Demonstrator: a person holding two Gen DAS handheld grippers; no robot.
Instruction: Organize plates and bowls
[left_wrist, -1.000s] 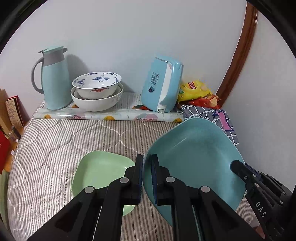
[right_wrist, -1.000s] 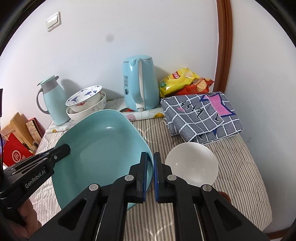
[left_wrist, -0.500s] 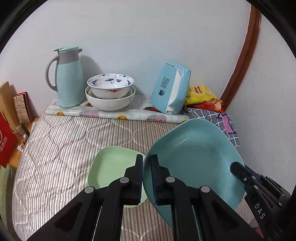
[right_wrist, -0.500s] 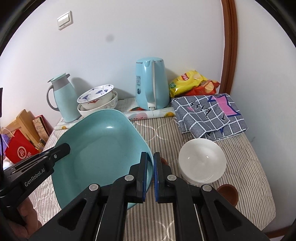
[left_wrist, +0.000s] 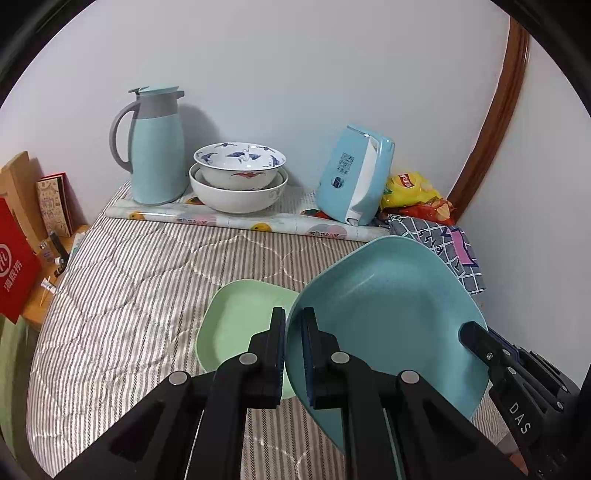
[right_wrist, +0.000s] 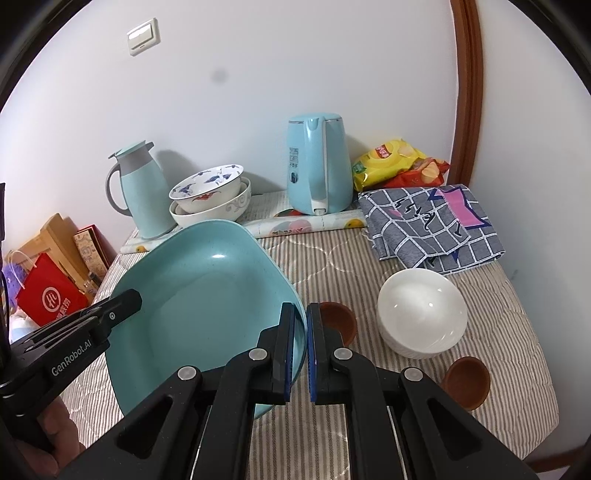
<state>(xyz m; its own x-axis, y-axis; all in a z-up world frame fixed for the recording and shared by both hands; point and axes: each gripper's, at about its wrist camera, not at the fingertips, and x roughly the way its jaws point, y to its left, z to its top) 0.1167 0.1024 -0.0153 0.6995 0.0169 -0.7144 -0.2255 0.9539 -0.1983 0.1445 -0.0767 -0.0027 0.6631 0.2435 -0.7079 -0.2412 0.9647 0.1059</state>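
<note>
Left wrist view: the left gripper (left_wrist: 293, 325) is clenched on the left rim of a large teal plate (left_wrist: 388, 314), squarish with rounded corners, speckled and glossy, held tilted above the striped tablecloth (left_wrist: 129, 295). A pale green plate (left_wrist: 240, 321) lies just left of it.

Right wrist view: the right gripper (right_wrist: 301, 325) grasps the teal plate's (right_wrist: 203, 295) right rim. A white bowl (right_wrist: 421, 314) sits to the right.

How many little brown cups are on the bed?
2. One brown cup sits just beyond the right hand-held gripper, partly hidden behind it; the other brown cup is nearer, right of the white bowl. More may be hidden.
</note>
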